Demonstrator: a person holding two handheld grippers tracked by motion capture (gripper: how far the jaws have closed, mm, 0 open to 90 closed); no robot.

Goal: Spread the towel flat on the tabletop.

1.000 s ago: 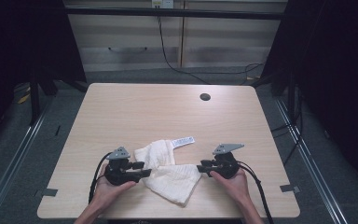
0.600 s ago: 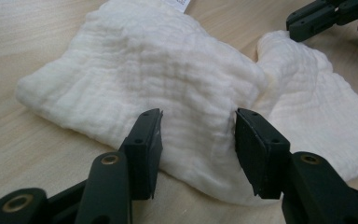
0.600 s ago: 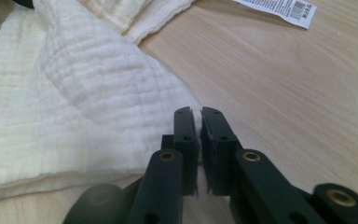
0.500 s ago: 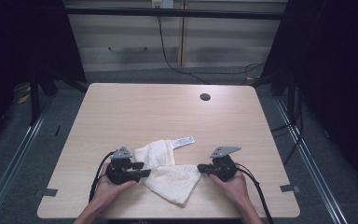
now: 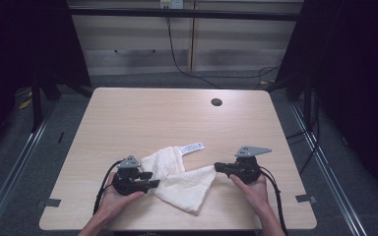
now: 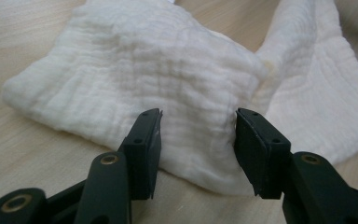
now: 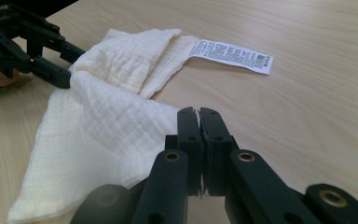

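High view: white cloth [image 5: 179, 179] crumpled on the surface [image 5: 142, 118] toward 6 o'clock, its printed label [image 5: 192, 147] sticking out at the cloth's 12 o'clock. Left gripper [image 5: 150, 181] at the cloth's 9 o'clock edge, held in the left hand [image 5: 115, 196]. Right gripper [image 5: 218, 167] at the cloth's 3 o'clock corner, held in the right hand [image 5: 250, 189]. Small dark hole [image 5: 216, 102] in the surface toward 1 o'clock, well apart from everything.

Left gripper view: jaws of the left gripper [image 6: 198, 147] spread wide, one on each side of a raised hump of cloth [image 6: 168, 79], tips at or just short of the fabric, nothing clamped.

Right gripper view: right gripper [image 7: 199, 122] with jaws pressed together, only a hairline between them. Cloth [image 7: 107, 130] corner running up to the jaws from 9 o'clock; pinched or merely touching, cannot tell. Label [image 7: 233, 55] lying flat at 12 o'clock. Left gripper [image 7: 51, 56] at 10 o'clock against the far fold.

Likely trouble: if the right gripper has only a few threads or none, a pull toward 3 o'clock would slip off and leave the corner behind. With the left jaws closing on a thick hump, likely to catch several layers at once and drag a bunch instead of one edge.
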